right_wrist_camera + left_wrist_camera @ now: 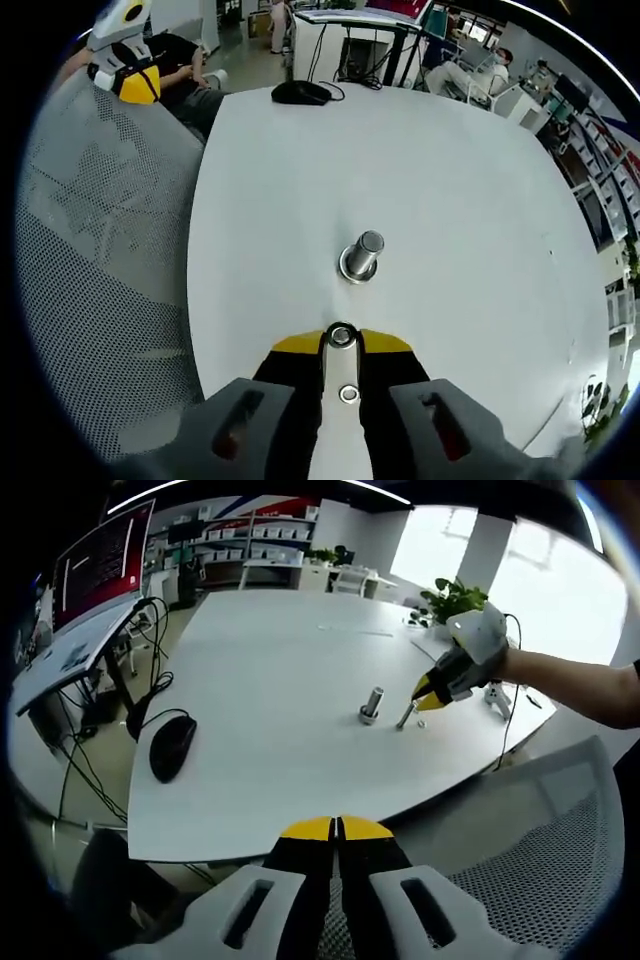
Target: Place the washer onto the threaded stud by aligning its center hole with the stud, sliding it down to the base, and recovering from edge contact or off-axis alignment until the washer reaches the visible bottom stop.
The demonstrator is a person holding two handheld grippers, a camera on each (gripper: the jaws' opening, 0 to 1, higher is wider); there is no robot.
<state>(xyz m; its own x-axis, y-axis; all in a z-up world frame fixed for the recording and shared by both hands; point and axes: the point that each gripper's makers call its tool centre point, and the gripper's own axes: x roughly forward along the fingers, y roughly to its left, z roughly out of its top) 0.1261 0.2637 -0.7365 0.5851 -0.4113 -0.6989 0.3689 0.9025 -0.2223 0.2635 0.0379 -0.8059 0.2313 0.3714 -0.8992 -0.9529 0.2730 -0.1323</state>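
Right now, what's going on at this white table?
A person holds a gripper in each hand. The right gripper pinches a small metal washer at its tips, just short of the upright threaded stud on the white table. The washer isn't on the stud yet. The left gripper hangs back, shut and empty, near a mesh chair.

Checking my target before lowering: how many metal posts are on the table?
2. A thick stud stands free on the table; a thinner pin leans beside it, gripped by the right gripper. Smaller parts may be hidden.
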